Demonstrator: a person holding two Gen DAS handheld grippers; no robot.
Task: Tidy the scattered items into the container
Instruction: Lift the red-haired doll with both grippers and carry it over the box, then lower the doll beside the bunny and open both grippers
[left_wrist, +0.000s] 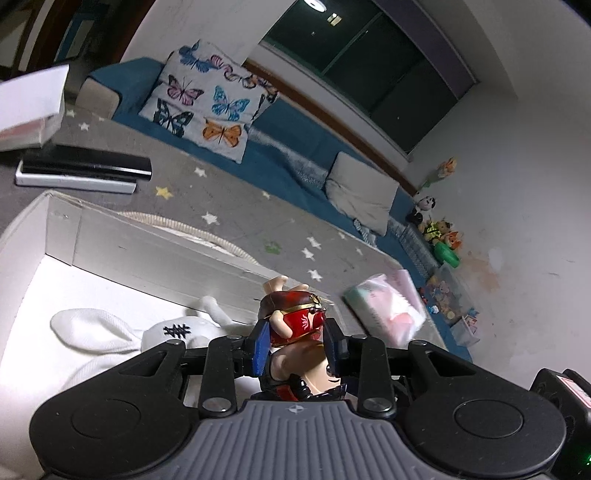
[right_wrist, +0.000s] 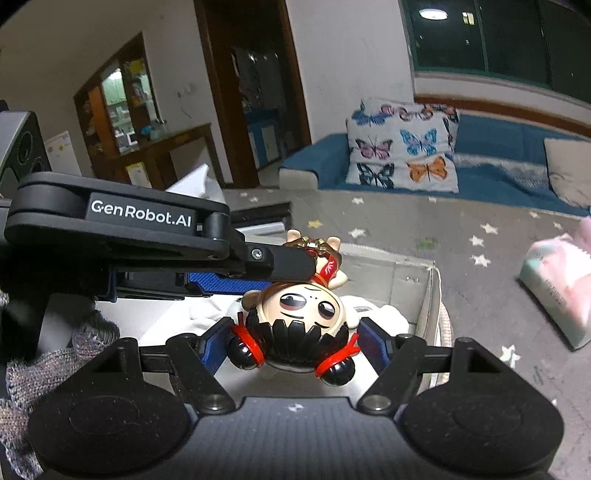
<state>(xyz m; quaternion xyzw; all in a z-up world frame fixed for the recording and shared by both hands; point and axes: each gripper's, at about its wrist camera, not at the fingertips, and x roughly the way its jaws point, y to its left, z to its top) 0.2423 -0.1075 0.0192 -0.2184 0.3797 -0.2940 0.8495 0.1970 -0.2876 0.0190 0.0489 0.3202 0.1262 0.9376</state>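
Note:
A cartoon figurine (left_wrist: 295, 325) with red clothes, a big head and black hair buns hangs upside down over the white cardboard box (left_wrist: 110, 236). My left gripper (left_wrist: 297, 343) is shut on its body. In the right wrist view the figurine's face (right_wrist: 306, 306) sits between the blue pads (right_wrist: 373, 339) of my right gripper (right_wrist: 295, 343), which is open around the head; whether the pads touch it I cannot tell. The left gripper's arm (right_wrist: 122, 221) reaches in from the left. A white sock (left_wrist: 110, 332) with a black mark lies inside the box (right_wrist: 428, 288).
A pastel tissue pack (left_wrist: 388, 306) lies on the grey star rug (left_wrist: 240, 199), also in the right wrist view (right_wrist: 557, 280). A black and white flat device (left_wrist: 81, 173) and a white box (left_wrist: 29, 107) lie beyond the container. A blue sofa with a butterfly pillow (right_wrist: 402, 147) stands behind.

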